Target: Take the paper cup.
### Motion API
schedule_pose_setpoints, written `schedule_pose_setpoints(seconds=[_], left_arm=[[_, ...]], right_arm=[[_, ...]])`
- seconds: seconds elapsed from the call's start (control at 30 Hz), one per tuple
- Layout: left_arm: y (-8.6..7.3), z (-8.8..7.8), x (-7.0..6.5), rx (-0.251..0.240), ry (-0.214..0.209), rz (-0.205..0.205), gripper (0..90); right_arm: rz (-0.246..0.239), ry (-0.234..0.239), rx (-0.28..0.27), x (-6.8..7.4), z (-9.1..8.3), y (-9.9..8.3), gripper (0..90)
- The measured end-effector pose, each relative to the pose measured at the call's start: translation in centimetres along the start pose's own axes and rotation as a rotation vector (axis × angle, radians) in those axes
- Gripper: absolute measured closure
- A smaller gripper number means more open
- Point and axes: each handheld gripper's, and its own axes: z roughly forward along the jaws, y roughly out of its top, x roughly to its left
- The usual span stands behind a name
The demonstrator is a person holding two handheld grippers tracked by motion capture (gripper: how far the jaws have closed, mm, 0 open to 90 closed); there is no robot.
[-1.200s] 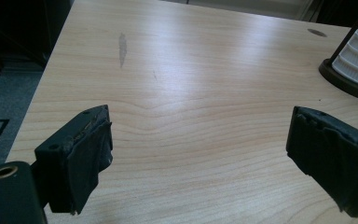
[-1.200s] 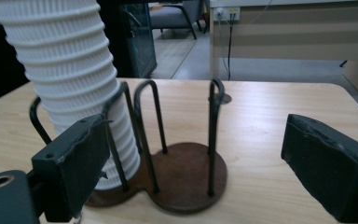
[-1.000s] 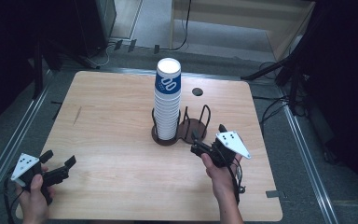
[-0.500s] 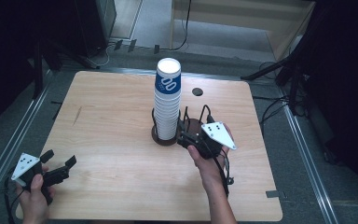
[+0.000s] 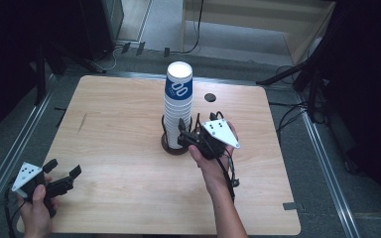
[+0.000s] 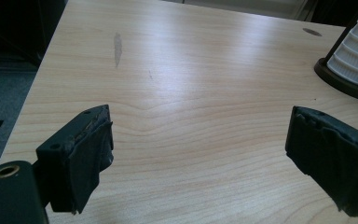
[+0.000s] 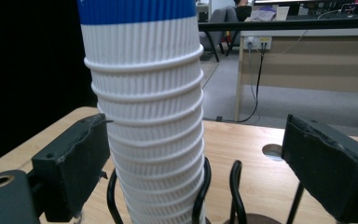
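Right tongs (image 5: 182, 133) spread apart, nothing clamped, level with the lower cup stack (image 5: 177, 111): stack just ahead, nearer one jaw, long axis upright in its wire holder (image 5: 171, 144). Left tongs (image 5: 62, 171) also apart, well away over bare tabletop (image 5: 119, 124).

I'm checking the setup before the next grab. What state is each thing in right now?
Cup stack: upright, nested, seated in its holder, leaning slightly.
Cup holder: standing on the table, second slot without cups.
Right hand-held gripper: open, jaws either side of the stack, far pad clear.
Left hand-held gripper: open, nothing between its jaws, near the table's corner.
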Motion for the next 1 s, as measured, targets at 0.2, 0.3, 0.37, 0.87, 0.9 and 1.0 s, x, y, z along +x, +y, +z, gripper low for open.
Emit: schedule_pose_setpoints(seconds=[0.2, 0.3, 0.37, 0.87, 0.9, 1.0], left_arm=[[0.0, 0.0, 0.0, -0.001, -0.001, -0.002, 8.3], [0.0, 0.0, 0.0, -0.001, -0.001, -0.001, 8.3], [0.0, 0.0, 0.0, -0.003, -0.002, -0.004, 8.3], [0.0, 0.0, 0.0, -0.004, -0.007, -0.005, 8.3], [0.0, 0.0, 0.0, -0.003, -0.006, -0.005, 8.4], [0.0, 0.0, 0.0, -0.001, -0.008, -0.005, 8.3]], right_arm=[[0.009, -0.004, -0.007, 0.6, 0.9, 0.5, 7.8], [0.021, 0.0, -0.011, 0.7, 1.3, 0.8, 7.8], [0.024, 0.002, -0.013, 0.9, 1.5, 1.1, 7.6], [0.025, 0.014, -0.034, 1.5, 3.0, 2.6, 6.4], [0.022, 0.011, -0.036, 1.6, 3.1, 2.8, 5.8], [0.012, 0.015, -0.037, 1.8, 3.6, 3.1, 4.7]])
